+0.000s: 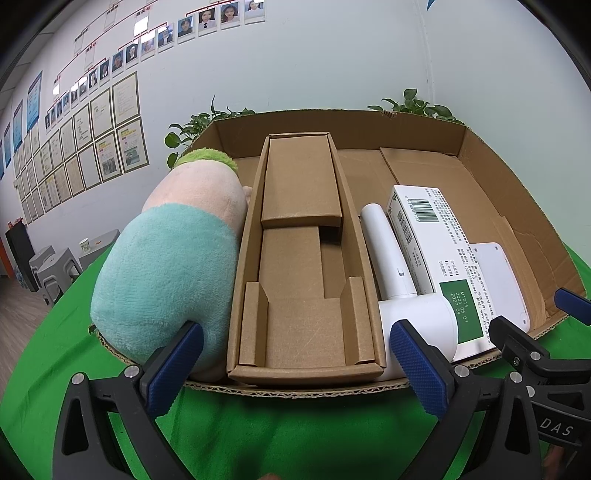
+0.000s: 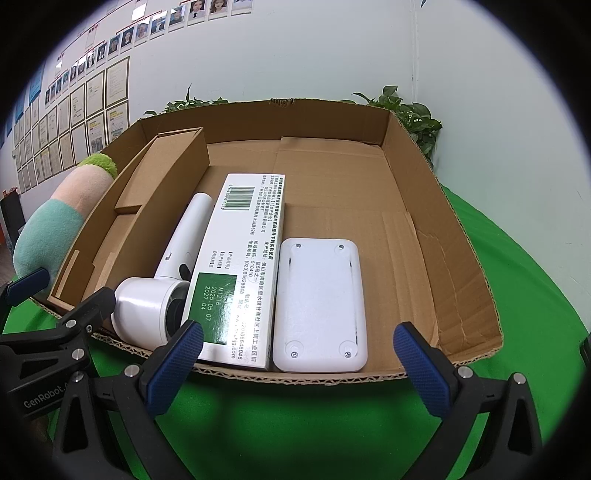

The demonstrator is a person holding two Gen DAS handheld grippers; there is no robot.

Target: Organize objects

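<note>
**Setting: an office used as a recording room**

The white wall (image 1: 314, 66) carried staff portrait photos (image 1: 207, 20) joined in an organisation chart, above rows of framed certificates (image 1: 107, 122). Potted plants (image 2: 413, 118) stood behind a table (image 2: 295, 424) draped in green cloth.

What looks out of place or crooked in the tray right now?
The plush toy bulges over the cardboard tray's left edge instead of lying inside it. The tray's right wall is creased and torn. The inner carton, hair dryer, printed box and white case lie neatly side by side.

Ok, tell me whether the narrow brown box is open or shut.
Open: the narrow brown box has no lid on, and its cardboard insert shows inside.
</note>
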